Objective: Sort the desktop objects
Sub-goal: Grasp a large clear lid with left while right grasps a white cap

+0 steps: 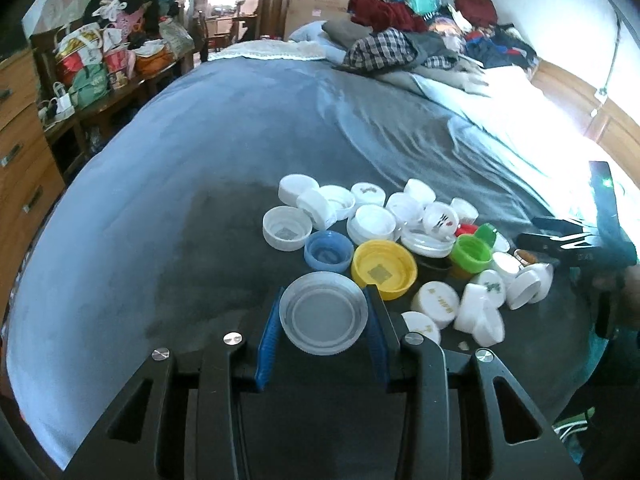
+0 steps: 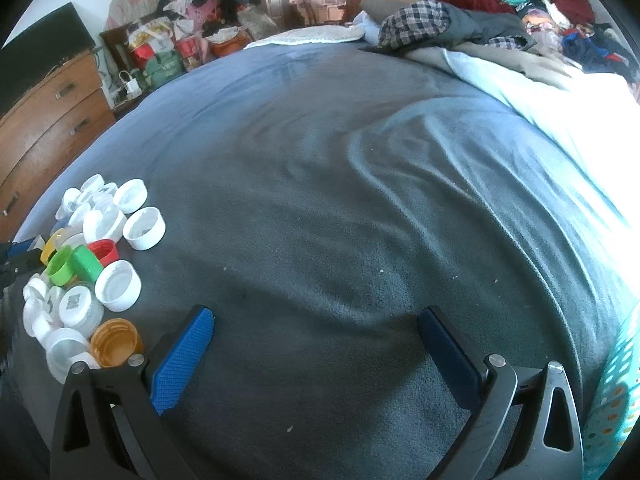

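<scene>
On the far left of the left wrist view a wooden chest of drawers (image 1: 20,152) stands beside the bed, and behind it a low shelf is heaped with bags and clothes (image 1: 120,40). The grey-blue blanket (image 1: 192,184) spreads over the bed and carries everything else. Low in the middle of that view the left gripper (image 1: 323,330) is clamped on a clear round lid (image 1: 323,312), open side up, its blue pads (image 1: 269,344) pressing the rim from either side. Just past the lid lies the heap of bottle caps: a blue cap (image 1: 328,251) and a yellow cap (image 1: 384,269) touch each other right beyond the fingertips, white caps (image 1: 372,222) crowd behind them, and a green cap (image 1: 471,254) sits further right, with more white ones (image 1: 480,314) tumbled beside the right finger. At the right edge of this view the other black tool reaches in above the heap's side. In the right wrist view the same heap lies at the far left, with a green cap (image 2: 62,266), a red cap (image 2: 104,250) and an orange cap (image 2: 116,342) just beside the left finger. The right gripper (image 2: 320,320) stands wide apart with only bare blanket between its blue pads (image 2: 184,356). A teal perforated basket (image 2: 612,392) shows at the right edge.
</scene>
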The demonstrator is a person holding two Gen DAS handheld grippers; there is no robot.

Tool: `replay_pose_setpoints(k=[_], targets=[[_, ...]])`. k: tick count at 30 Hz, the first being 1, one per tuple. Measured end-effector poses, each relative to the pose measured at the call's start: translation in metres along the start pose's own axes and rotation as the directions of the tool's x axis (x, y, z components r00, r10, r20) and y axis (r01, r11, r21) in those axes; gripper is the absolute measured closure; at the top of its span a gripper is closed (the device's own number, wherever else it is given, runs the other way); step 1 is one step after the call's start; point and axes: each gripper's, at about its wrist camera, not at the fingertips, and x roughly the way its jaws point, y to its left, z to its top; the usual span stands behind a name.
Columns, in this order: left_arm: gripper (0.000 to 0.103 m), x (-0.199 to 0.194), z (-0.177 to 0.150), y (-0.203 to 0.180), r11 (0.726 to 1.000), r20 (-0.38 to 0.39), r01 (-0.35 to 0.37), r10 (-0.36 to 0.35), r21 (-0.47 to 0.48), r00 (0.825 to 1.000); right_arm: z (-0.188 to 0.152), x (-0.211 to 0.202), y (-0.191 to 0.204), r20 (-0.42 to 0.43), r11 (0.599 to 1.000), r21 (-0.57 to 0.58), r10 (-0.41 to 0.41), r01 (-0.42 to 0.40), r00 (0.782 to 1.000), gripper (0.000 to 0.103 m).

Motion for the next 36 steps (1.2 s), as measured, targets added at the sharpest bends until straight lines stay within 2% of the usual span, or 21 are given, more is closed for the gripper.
replay_pose_setpoints(k=[3, 6, 8, 11, 12, 14, 15, 16, 24, 26, 28, 32, 36], targets=[[0.069, -0.011, -0.001, 0.002, 0.999, 0.018, 0.002, -0.001, -0.032, 1.0, -0.001, -0.029, -0.012, 0.035, 0.998, 0.058, -0.018, 0.016, 0.999, 0.011], [0.069, -0.019, -0.005, 0.0, 0.999, 0.026, 0.003, -0.002, -0.045, 1.0, -0.01, -0.07, -0.005, 0.131, 0.997, 0.027, -0.077, 0.074, 0.988, 0.012], [0.069, -0.023, -0.006, -0.005, 0.999, 0.033, 0.003, -0.002, -0.043, 0.999, -0.02, -0.087, 0.012, 0.136, 0.999, -0.013, -0.045, 0.048, 0.99, 0.011], [0.069, -0.027, -0.009, -0.012, 0.999, 0.037, 0.012, -0.01, -0.051, 0.999, -0.034, -0.093, 0.044, 0.085, 0.996, -0.088, 0.021, -0.014, 0.996, 0.011], [0.069, -0.028, -0.009, -0.014, 0.998, 0.037, 0.014, -0.012, -0.056, 0.999, -0.04, -0.093, 0.055, 0.089, 0.993, -0.115, 0.044, -0.033, 0.995, 0.016], [0.069, -0.028, -0.01, -0.016, 0.998, 0.032, 0.015, -0.013, -0.063, 0.999, -0.047, -0.088, 0.071, 0.075, 0.985, -0.153, 0.09, -0.078, 0.993, 0.036], [0.069, -0.029, -0.011, -0.016, 0.998, 0.031, 0.014, -0.012, -0.066, 0.999, -0.049, -0.085, 0.077, 0.066, 0.983, -0.157, 0.111, -0.099, 0.992, 0.053], [0.069, -0.03, -0.011, -0.016, 0.998, 0.032, 0.015, -0.013, -0.069, 0.999, -0.05, -0.083, 0.08, 0.065, 0.981, -0.157, 0.125, -0.113, 0.99, 0.062], [0.069, -0.028, -0.009, -0.018, 0.996, 0.027, 0.022, -0.02, -0.084, 0.999, -0.038, -0.049, 0.093, 0.01, 0.971, -0.17, 0.174, -0.17, 0.985, 0.063], [0.069, -0.027, -0.009, -0.019, 0.996, 0.026, 0.023, -0.021, -0.087, 0.999, -0.039, -0.044, 0.097, -0.002, 0.968, -0.184, 0.176, -0.173, 0.984, 0.069], [0.069, -0.028, -0.008, -0.021, 0.996, 0.029, 0.025, -0.023, -0.087, 0.999, -0.04, -0.041, 0.097, -0.011, 0.968, -0.184, 0.174, -0.173, 0.985, 0.07], [0.069, -0.034, -0.007, -0.025, 0.996, 0.044, 0.022, -0.019, -0.084, 0.999, -0.042, -0.049, 0.094, 0.012, 0.97, -0.161, 0.184, -0.18, 0.983, 0.07], [0.069, -0.044, -0.003, -0.03, 0.996, 0.061, 0.027, -0.022, -0.088, 0.998, -0.039, -0.069, 0.089, 0.063, 0.978, -0.143, 0.162, -0.152, 0.985, 0.07]])
